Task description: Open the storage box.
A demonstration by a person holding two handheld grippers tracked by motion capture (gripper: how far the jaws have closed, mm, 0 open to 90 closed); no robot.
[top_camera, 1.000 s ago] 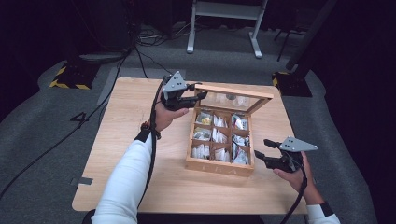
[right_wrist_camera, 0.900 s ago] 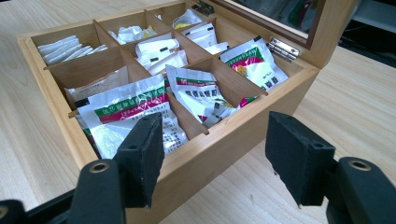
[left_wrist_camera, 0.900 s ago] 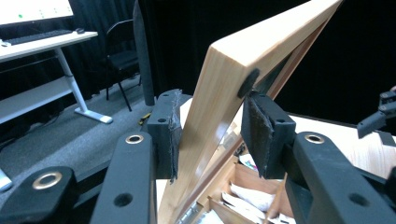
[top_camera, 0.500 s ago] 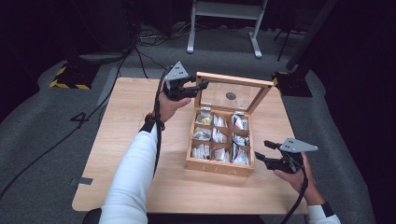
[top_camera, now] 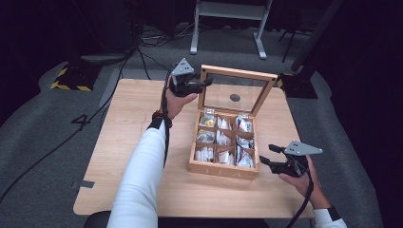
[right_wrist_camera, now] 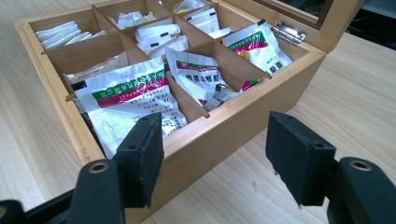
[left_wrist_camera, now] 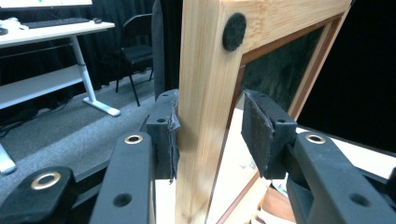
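A wooden compartment box (top_camera: 223, 170) stands on the table, its glass-paned lid (top_camera: 237, 72) raised nearly upright on hinges at the far side. My left gripper (top_camera: 202, 84) is shut on the lid's left frame post (left_wrist_camera: 205, 70), the left pad flat on the wood and the right pad at the inner, glass side. Several white sachets (top_camera: 221, 137) with red and green print fill the compartments (right_wrist_camera: 140, 93). My right gripper (top_camera: 267, 154) rests on the table just right of the box's near right corner, open, with nothing between its pads (right_wrist_camera: 144, 154); the box wall (right_wrist_camera: 261, 102) lies beyond them.
The light wooden table (top_camera: 133, 123) has bare room left of the box and in front of it. A metal hinge (right_wrist_camera: 287, 32) joins lid and box. Cables (top_camera: 142, 42) and a white desk frame (top_camera: 228, 23) are on the grey floor beyond the table.
The left gripper has swung the lid up from a low tilt to nearly upright, moving away from the person. The right gripper has stayed where it was.
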